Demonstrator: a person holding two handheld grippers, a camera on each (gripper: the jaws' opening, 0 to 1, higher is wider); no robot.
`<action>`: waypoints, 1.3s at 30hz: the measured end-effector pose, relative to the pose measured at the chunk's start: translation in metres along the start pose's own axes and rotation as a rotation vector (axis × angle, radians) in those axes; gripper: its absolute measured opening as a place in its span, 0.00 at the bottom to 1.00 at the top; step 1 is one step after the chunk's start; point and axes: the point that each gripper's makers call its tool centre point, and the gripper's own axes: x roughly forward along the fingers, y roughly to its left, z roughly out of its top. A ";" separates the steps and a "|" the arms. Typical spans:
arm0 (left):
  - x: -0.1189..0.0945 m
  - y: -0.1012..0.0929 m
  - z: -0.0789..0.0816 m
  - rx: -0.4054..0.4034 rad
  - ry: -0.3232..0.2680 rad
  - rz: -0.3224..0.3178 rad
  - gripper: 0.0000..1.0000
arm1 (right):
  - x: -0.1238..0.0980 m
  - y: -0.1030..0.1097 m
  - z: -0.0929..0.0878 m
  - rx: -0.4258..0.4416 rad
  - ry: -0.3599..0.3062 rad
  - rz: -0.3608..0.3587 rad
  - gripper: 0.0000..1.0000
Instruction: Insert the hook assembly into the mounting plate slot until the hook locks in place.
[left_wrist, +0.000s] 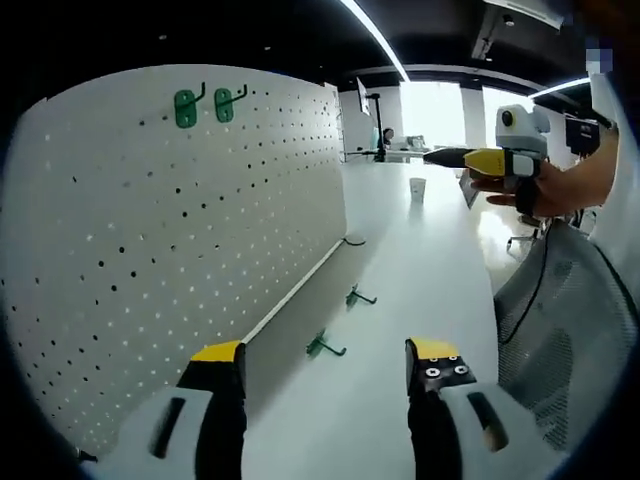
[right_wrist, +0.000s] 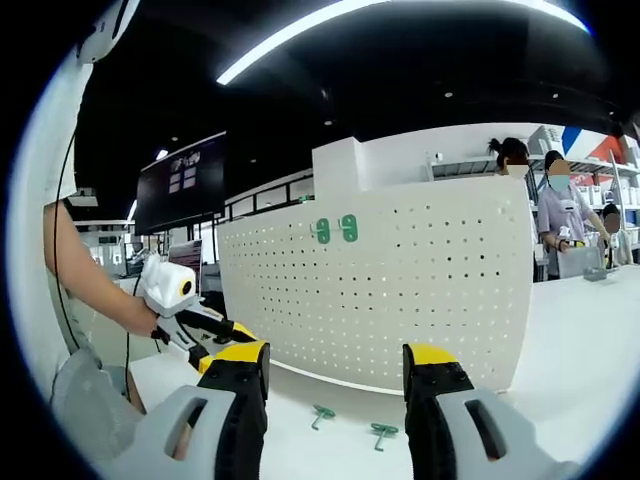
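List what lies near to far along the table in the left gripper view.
Nearest green hook → second green hook → black hook by the pegboard → white cup on the table.

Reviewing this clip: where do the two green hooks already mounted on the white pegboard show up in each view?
Left gripper view: the mounted green hooks sit upper left, near the top edge of the pegboard.
Right gripper view: the mounted green hooks sit centre, slightly above the middle, near the pegboard's top edge.
Shared landmark: two loose green hooks on the white table at the pegboard's foot, low centre in the right gripper view.
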 end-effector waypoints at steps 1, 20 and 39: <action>0.001 0.001 -0.001 0.011 0.011 0.002 0.68 | 0.000 0.000 0.000 0.000 -0.001 -0.001 0.52; 0.040 0.007 -0.019 0.126 0.151 -0.104 0.66 | -0.006 -0.009 0.002 -0.005 -0.009 -0.019 0.52; 0.074 0.010 -0.045 0.214 0.299 -0.215 0.64 | -0.009 -0.014 0.008 -0.016 -0.011 -0.026 0.52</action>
